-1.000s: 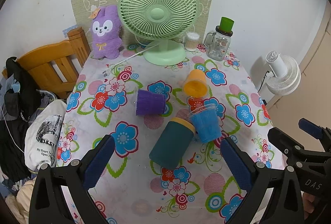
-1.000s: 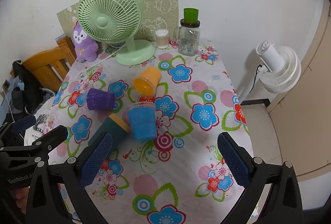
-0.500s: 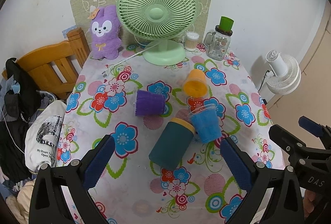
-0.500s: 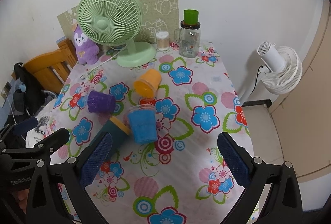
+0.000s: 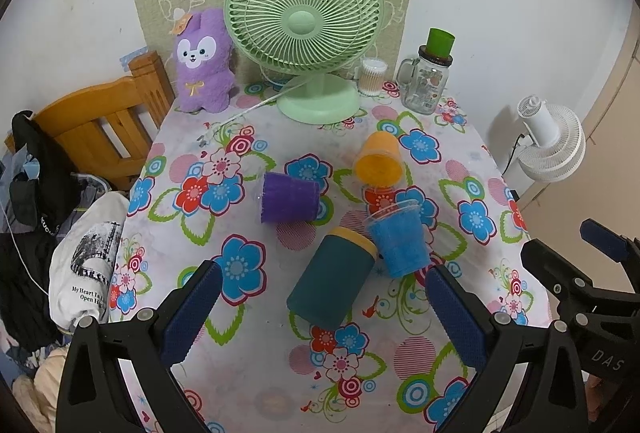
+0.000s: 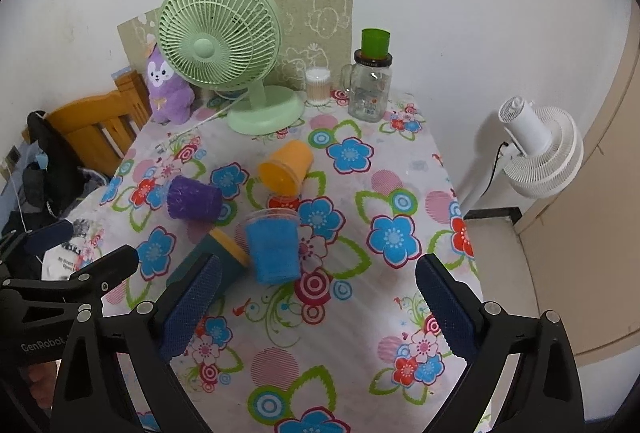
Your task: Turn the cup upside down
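Observation:
Several cups lie on their sides on the flowered tablecloth (image 5: 240, 373): a purple cup (image 5: 289, 198) (image 6: 193, 198), an orange cup (image 5: 379, 161) (image 6: 285, 170), a blue cup (image 5: 398, 241) (image 6: 273, 246) and a dark teal cup with a yellow rim (image 5: 331, 279) (image 6: 208, 259). My left gripper (image 5: 320, 317) is open and empty, held above the table's near part with the teal cup between its fingers' line of sight. My right gripper (image 6: 316, 307) is open and empty, near the blue cup. Each gripper shows at the edge of the other's view.
A green desk fan (image 5: 306, 33), a purple plush toy (image 5: 204, 61), a cotton-swab jar (image 5: 373, 76) and a glass mug jar with a green cup on top (image 5: 430, 77) stand at the table's far edge. A wooden chair (image 5: 100, 125) stands left; a white floor fan (image 5: 550, 141) right.
Both grippers stay open and almost still. The views have shifted only slightly; the cups have not moved.

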A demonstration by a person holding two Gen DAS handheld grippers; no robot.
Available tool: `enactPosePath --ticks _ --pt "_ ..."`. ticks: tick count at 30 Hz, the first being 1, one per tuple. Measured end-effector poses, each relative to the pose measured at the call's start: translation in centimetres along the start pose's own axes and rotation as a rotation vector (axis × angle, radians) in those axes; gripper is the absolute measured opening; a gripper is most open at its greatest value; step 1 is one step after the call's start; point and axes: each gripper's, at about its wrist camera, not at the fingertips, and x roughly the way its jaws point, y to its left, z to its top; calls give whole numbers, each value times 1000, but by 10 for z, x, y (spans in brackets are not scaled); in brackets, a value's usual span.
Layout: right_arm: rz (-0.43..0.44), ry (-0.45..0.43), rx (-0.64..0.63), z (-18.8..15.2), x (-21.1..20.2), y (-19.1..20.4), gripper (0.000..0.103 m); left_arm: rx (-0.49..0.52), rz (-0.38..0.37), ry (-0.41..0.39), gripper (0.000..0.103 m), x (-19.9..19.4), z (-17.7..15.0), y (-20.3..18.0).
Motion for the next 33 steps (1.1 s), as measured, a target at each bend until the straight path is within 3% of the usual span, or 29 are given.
enactPosePath --ticks 21,33 --pt "17 46 -3 13 20 -17 99 -14 17 27 101 24 8 -21" --pt "38 86 -27 21 60 -56 99 -62 21 53 100 62 3 -59"
